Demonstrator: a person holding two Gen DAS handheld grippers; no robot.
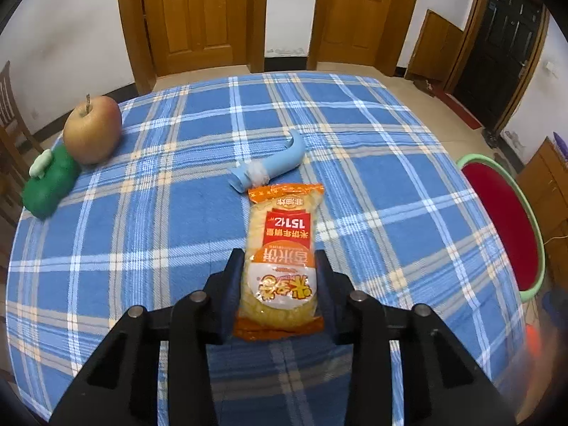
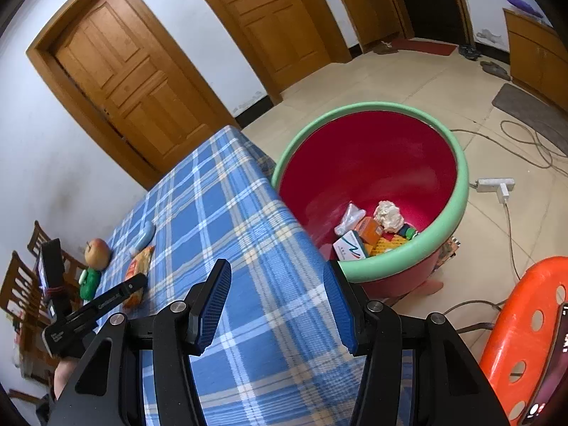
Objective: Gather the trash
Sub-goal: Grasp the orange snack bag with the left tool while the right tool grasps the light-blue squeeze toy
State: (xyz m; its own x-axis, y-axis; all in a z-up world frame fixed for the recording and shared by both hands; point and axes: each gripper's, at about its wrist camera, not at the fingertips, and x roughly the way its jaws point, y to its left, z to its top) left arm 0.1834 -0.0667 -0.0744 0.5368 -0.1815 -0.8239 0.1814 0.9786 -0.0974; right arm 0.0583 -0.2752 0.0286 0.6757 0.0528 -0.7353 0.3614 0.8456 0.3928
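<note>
An orange and yellow snack packet (image 1: 282, 248) lies on the blue plaid tablecloth (image 1: 372, 142). My left gripper (image 1: 280, 266) is shut on the packet's near half, a black finger pressing each long side. In the right wrist view the same packet (image 2: 140, 266) shows far left with the left gripper's finger over it. My right gripper (image 2: 277, 305) hangs open above the table's near corner with nothing between its blue pads (image 2: 213, 309). Beside the table stands a red tub with a green rim (image 2: 461, 191), holding boxes, wrappers and a crumpled paper ball (image 2: 388, 214).
On the cloth lie a light blue curved tool (image 1: 273, 167), an apple (image 1: 93, 129) and a green plush toy (image 1: 49, 184). An orange plastic stool (image 2: 525, 337) stands right of the tub. Cables and a power strip (image 2: 495, 184) cross the floor. Wooden chairs (image 2: 21, 284) stand at the table's left.
</note>
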